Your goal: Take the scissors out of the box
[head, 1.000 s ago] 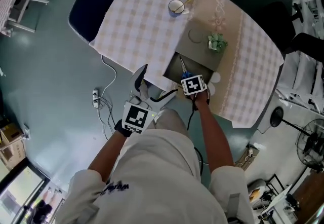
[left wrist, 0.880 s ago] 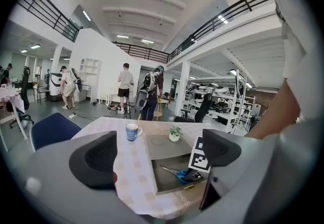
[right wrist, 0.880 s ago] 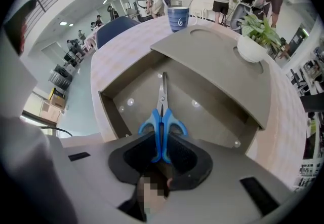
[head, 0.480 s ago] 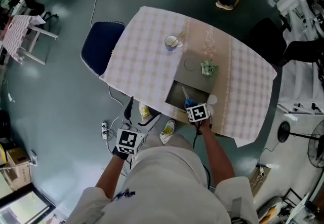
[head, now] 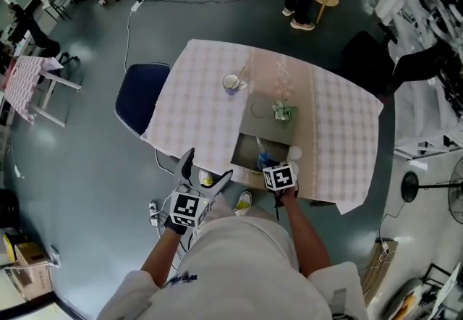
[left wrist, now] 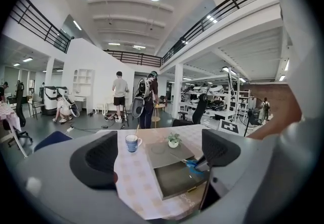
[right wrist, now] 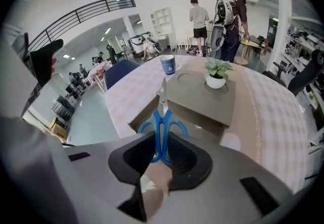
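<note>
Blue-handled scissors [right wrist: 162, 122] are clamped by their handles in my right gripper [right wrist: 161, 154], their blades pointing away toward the box. In the head view the scissors [head: 263, 162] hang just over the near end of the open grey box [head: 249, 154], under my right gripper [head: 270, 166]. The box's dark inside [right wrist: 143, 116] lies below the blades. My left gripper [head: 207, 167] is off the table's near edge, over the floor, with its jaws wide apart and nothing between them. From my left gripper [left wrist: 161, 153] the box [left wrist: 174, 180] and the scissors [left wrist: 194, 168] show ahead.
A small potted plant [head: 283, 111] stands on the box's flat grey top. A blue striped cup [head: 231, 82] sits on the checked tablecloth [head: 202, 105]. A blue chair [head: 141, 94] is at the table's left. A power strip and cable [head: 154, 211] lie on the floor. People stand far behind.
My right gripper has lifted the scissors up out of the box. My left gripper has risen a little, still open. The table looks smaller and farther in the head view.
</note>
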Demonstrator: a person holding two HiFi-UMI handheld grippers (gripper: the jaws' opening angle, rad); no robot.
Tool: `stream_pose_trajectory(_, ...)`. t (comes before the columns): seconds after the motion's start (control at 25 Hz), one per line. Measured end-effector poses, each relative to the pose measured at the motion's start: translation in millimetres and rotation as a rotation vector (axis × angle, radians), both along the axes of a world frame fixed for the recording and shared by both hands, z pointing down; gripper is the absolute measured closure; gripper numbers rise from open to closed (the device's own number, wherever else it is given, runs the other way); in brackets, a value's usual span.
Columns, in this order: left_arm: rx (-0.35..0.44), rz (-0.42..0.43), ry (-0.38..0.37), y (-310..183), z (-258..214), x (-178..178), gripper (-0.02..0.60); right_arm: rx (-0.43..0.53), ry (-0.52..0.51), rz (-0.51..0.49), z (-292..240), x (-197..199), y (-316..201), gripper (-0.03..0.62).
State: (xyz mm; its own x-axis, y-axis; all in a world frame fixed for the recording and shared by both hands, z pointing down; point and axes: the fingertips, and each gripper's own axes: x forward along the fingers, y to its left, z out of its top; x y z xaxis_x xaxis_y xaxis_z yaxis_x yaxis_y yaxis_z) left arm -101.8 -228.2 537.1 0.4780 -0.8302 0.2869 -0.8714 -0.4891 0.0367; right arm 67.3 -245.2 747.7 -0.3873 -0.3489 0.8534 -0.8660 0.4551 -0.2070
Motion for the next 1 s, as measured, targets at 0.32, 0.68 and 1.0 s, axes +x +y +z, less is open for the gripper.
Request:
stream_pose_trajectory(0.32, 0.028, 0.024, 0.027, -7, -8, 13, 0.069, 0.106, -0.044, 0.058, -42, 9, -15, 0.511)
stream_pose_trajectory(0.68, 0.073, 0.068, 0.014, -16, -26, 28, 0.071, 0.236, -0.091, 0.105, -97, 12, -42, 0.511)
stream_pose_trajectory(1.0, 0.11, 0.085, 0.006, -29, -42, 35, 0.071, 0.358, -0.132, 0.129, -153, 17, -51, 0.511)
